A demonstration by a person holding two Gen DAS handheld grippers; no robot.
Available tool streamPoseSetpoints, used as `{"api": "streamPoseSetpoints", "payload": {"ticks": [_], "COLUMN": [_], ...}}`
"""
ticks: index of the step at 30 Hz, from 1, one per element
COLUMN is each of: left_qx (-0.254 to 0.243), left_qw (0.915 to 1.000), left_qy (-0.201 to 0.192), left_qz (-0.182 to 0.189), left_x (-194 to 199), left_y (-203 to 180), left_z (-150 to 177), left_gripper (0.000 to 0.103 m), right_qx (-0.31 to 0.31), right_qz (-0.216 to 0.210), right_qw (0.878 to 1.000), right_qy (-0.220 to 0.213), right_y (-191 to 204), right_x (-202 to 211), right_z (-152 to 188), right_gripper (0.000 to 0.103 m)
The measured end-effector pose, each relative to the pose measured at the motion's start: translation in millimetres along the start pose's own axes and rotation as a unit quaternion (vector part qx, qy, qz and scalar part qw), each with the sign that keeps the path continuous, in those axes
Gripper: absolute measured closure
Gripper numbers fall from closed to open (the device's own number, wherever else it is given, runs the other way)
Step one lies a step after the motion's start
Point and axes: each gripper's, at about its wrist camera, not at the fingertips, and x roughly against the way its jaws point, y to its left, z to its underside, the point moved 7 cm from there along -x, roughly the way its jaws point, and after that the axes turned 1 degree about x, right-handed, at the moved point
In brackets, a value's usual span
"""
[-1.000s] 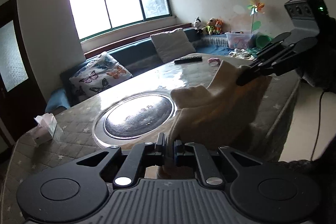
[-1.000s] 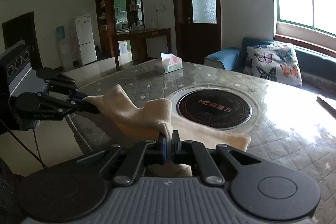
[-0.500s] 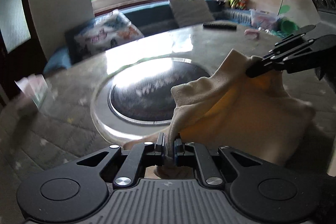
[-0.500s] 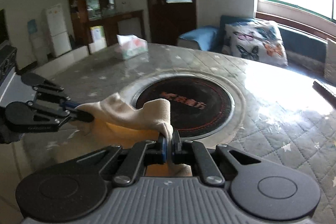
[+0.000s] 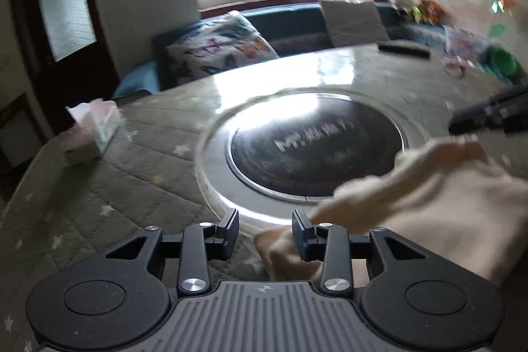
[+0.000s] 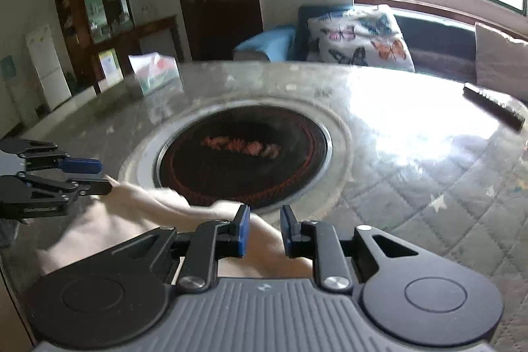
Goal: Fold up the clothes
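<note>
A beige cloth (image 5: 429, 203) lies bunched on the quilted table near its front edge, by the round black hob (image 5: 313, 147). My left gripper (image 5: 265, 231) is open, and the cloth's near corner sits just beside its right finger without being pinched. The right gripper (image 5: 488, 117) shows blurred at the far right, above the cloth. In the right wrist view my right gripper (image 6: 265, 228) is open over the cloth (image 6: 132, 210), with nothing held. The left gripper (image 6: 92, 177) appears there at the left, jaws apart at the cloth's far tip.
A tissue box (image 5: 92, 131) stands at the table's left end. A black remote (image 5: 404, 50) lies at the far right side. Behind the table is a sofa with a butterfly cushion (image 6: 359, 35). The table edge (image 6: 13, 286) runs close on the left.
Both grippers have opened and let go of the beige cloth. The cloth has dropped from its raised hold onto the table in front of the hob.
</note>
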Motion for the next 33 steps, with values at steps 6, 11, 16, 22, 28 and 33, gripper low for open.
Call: {"api": "streamPoseSetpoints", "payload": {"ticks": [6,11,16,22,28,33], "left_qx": [0.009,0.004,0.007,0.004,0.001,-0.006], "left_qw": [0.9964,0.9943,0.9943,0.995,0.9956,0.9963], "left_qy": [0.002,0.028,0.04,0.036,0.034,0.032], "left_qz": [0.084,0.102,0.098,0.093,0.088,0.08], "left_x": [-1.3,-29.7,-45.7,-46.9,-43.3,-43.4], "left_y": [-37.4,-57.5,-58.1,-58.6,-59.7,-61.4], "left_z": [-13.2,-15.3,-10.3,-7.9,-8.4,-7.4], "left_gripper": [0.075,0.077,0.077,0.075,0.075,0.075], "right_qx": [0.019,0.014,0.015,0.012,0.024,0.036], "right_qz": [-0.034,-0.029,-0.025,-0.028,-0.029,-0.029], "right_qw": [0.999,0.999,0.999,0.999,0.999,0.998], "right_qy": [0.022,0.039,0.045,0.038,0.037,0.04], "right_y": [25.3,27.6,27.9,29.5,32.9,30.6], "right_x": [-18.4,-41.4,-45.2,-45.7,-44.5,-27.1], "right_z": [1.0,2.7,7.8,2.0,1.5,13.2], "right_gripper": [0.084,0.084,0.084,0.084,0.084,0.084]}}
